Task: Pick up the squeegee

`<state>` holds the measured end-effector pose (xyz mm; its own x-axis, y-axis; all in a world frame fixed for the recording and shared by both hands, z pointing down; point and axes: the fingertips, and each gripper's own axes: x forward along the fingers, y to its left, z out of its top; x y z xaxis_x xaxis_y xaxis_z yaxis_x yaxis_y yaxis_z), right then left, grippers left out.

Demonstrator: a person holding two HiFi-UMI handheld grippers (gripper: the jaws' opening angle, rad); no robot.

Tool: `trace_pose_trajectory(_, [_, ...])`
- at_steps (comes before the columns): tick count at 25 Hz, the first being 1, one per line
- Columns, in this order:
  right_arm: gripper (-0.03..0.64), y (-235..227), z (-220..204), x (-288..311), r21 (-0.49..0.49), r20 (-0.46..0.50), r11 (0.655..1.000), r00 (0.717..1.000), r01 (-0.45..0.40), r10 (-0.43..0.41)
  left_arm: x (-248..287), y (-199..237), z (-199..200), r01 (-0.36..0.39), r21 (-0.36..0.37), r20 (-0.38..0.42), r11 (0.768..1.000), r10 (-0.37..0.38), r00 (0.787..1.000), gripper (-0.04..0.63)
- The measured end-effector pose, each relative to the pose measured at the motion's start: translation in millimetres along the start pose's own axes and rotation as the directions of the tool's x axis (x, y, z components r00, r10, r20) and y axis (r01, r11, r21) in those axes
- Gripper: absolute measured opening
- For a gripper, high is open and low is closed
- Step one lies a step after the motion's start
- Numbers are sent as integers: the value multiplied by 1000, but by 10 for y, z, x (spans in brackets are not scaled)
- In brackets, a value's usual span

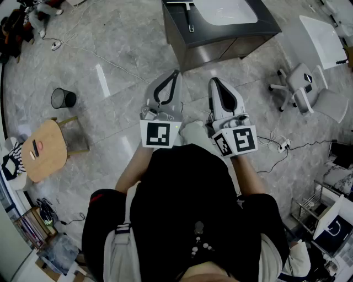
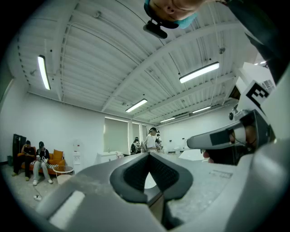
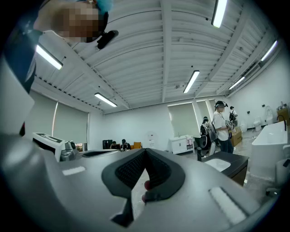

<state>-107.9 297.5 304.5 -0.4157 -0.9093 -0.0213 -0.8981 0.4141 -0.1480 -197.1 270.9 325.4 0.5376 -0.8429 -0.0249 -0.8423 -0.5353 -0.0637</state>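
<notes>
The dark counter [image 1: 182,44] stands at twelve o'clock in the head view, the left gripper [image 1: 176,72] and right gripper [image 1: 212,81] held level side by side below it, jaws closed and empty, the squeegee [image 1: 190,19] lying on it at nine o'clock of the basin [image 1: 226,11].

squeegee [image 1: 189,19] on cabinet [image 1: 220,48], seemingly left of basin [image 1: 226,11]

No words or numbers to read anywhere here. The marker cube [image 1: 160,134] on the left gripper [image 1: 176,73] and the one on the right gripper [image 1: 213,81] show only black-and-white square patterns, no letters. A white box [image 1: 335,226] at lower right bears a dark curved mark, too small to make out.
</notes>
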Motion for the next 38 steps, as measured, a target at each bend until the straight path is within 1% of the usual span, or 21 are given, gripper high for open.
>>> trace_pose_trajectory(2, [2, -14, -43, -30, -2, -10, 1000, 1000, -9, 9, 24, -56, 33, 0, 1, 30, 1000, 0, 1000, 2])
trace_pose_trajectory(3, [0, -35, -59, -51, 0, -15, 1000, 1000, -12, 12, 32, -100, 35, 2, -3, 33, 1000, -1, 999, 2])
trace_pose_trajectory(5, [0, -121, -62, -100, 12, -17, 1000, 1000, -13, 13, 60, -211, 12, 2, -17, 14, 1000, -2, 1000, 2])
trace_pose_trajectory(7, [0, -224, -47, -135, 31, -11, 999, 1000, -8, 9, 114, -292, -5, -3, -12, 0, 1000, 3, 1000, 2])
trace_pose_trajectory(10, [0, -279, -51, -174, 39, -8, 999, 1000, -13, 14, 138, -363, -18, -7, -6, 7, 1000, 7, 1000, 2])
trace_pose_trajectory(14, [0, -390, -3, -320, 44, -8, 998, 999, -38, 38, 142, -567, -25, -17, -27, -23, 999, 17, 1000, 2])
trace_pose_trajectory(17, [0, -586, 56, -457, 64, 0, 997, 999, -48, 48, 234, -773, 48, -29, -57, -20, 998, 28, 999, 2])
trace_pose_trajectory(19, [1, -716, 117, -538, 73, 14, 996, 998, -54, 53, 304, -912, 89, -31, -42, -20, 999, 30, 999, 1])
trace_pose_trajectory(22, [0, -858, 204, -638, 74, 32, 995, 998, -62, 60, 397, -1077, 124, -13, 11, -12, 1000, 13, 1000, 0])
trace_pose_trajectory(24, [0, -929, 211, -715, 73, 32, 995, 998, -65, 63, 421, -1163, 115, -11, 31, -11, 999, 12, 1000, 2])
trace_pose_trajectory(29, [2, -1136, 147, -926, 83, 26, 995, 998, -58, 56, 438, -1405, 67, -30, 2, -17, 1000, 30, 999, 1])
trace_pose_trajectory(33, [2, -1261, 82, -989, 110, 15, 992, 998, -57, 56, 421, -1489, -27, -48, 12, -32, 999, 49, 998, 1])
trace_pose_trajectory(38, [2, -1331, 113, -976, 106, 14, 992, 998, -69, 68, 437, -1493, -91, -88, -34, -51, 996, 86, 995, 2])
